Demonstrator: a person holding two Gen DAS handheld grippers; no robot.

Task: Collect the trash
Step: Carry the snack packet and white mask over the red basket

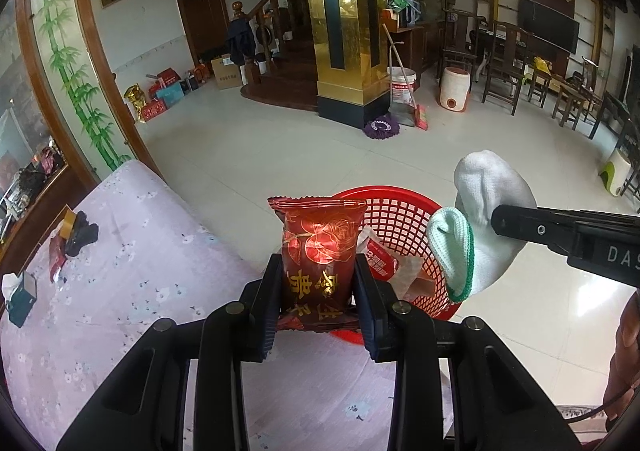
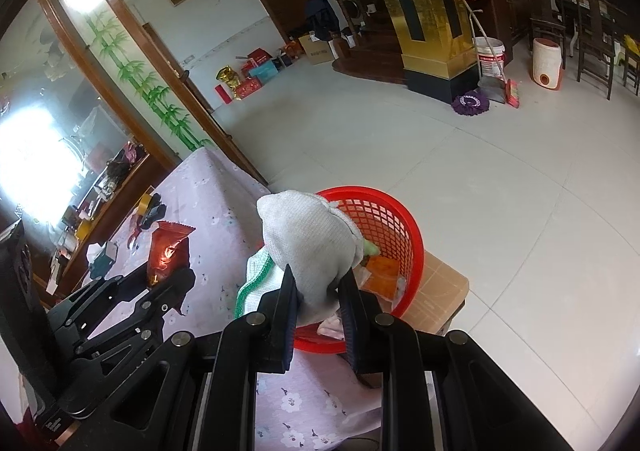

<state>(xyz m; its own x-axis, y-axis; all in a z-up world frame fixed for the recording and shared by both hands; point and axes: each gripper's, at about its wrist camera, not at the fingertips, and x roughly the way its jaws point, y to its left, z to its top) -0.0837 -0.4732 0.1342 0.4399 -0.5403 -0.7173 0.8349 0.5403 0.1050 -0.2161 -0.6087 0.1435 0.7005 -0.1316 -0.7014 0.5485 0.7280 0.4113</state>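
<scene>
My left gripper (image 1: 316,275) is shut on a red snack packet (image 1: 318,247) with gold roses, held upright just before the red mesh basket (image 1: 404,219). The right gripper (image 2: 318,279) is shut on a white glove (image 2: 308,247) with a green cuff, held over the basket's near rim (image 2: 384,211). In the left wrist view the glove (image 1: 486,211) hangs from the right gripper's black finger (image 1: 532,227) at the right, above the basket's edge. The basket holds several wrappers (image 1: 384,263). In the right wrist view the left gripper (image 2: 168,275) and its packet (image 2: 166,251) sit at the left.
A table with a pale floral cloth (image 1: 132,251) carries a tape roll (image 1: 70,221), a dark box (image 1: 22,297) and small scraps. The basket rests on a cardboard box (image 2: 440,291) on the tiled floor (image 1: 400,159). A gold pillar (image 1: 344,19), buckets and chairs stand far back.
</scene>
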